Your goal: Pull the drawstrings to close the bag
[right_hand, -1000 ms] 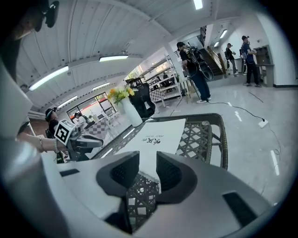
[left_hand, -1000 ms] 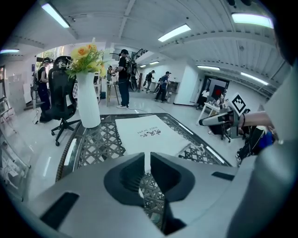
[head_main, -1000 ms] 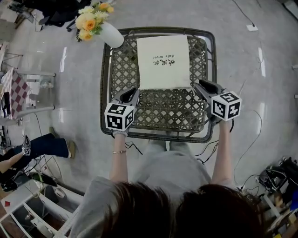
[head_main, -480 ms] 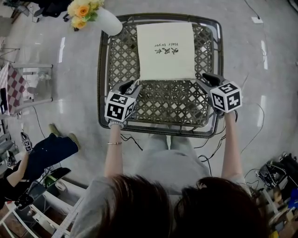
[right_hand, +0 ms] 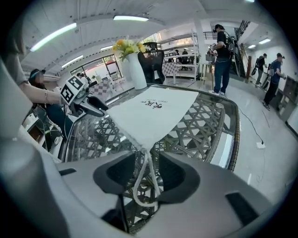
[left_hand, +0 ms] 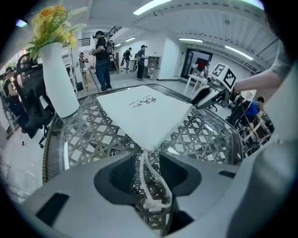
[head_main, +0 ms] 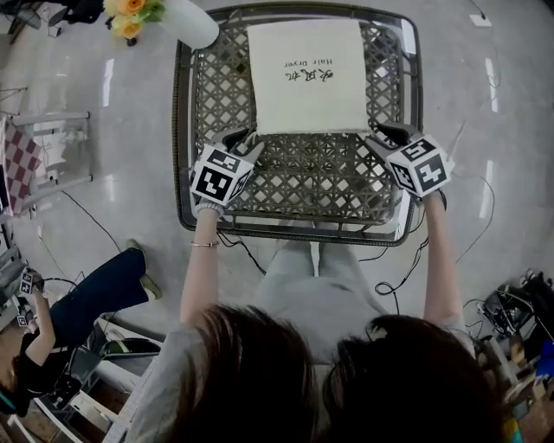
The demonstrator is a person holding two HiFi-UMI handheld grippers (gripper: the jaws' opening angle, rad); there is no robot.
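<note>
Both claws have released since a second ago; bag and counter also sit higher in the head view now.

Left claw (head_main: 245, 141) (left_hand: 149, 172): jaws opening. The white twisted drawstring with a knotted end (left_hand: 151, 203) lies loose between them, and the pads aren't pressing on it.

Right claw (head_main: 381, 137) (right_hand: 148, 174): same, jaws opening. The white looped drawstring (right_hand: 145, 203) hangs slack in the gap with no grip on it.

Each cord runs from its claw up to a near corner of the flat cream cloth bag with black print (head_main: 307, 82) (left_hand: 144, 114) (right_hand: 151, 116). The claws sit just off those two corners, left and right, with their tips pointing at the bag.

The bag lies flat on the far half of the glass-topped brown woven-lattice counter (head_main: 320, 182), its corded edge toward the person. The near half of the lattice is bare.

A white ceramic vase with yellow flowers (head_main: 186, 10) (left_hand: 58, 81) (right_hand: 137, 69) stands at the far left corner of the counter, apart from the bag.

Off the counter, a person in dark trousers (head_main: 91, 294) is on the floor at lower left in the head view.
</note>
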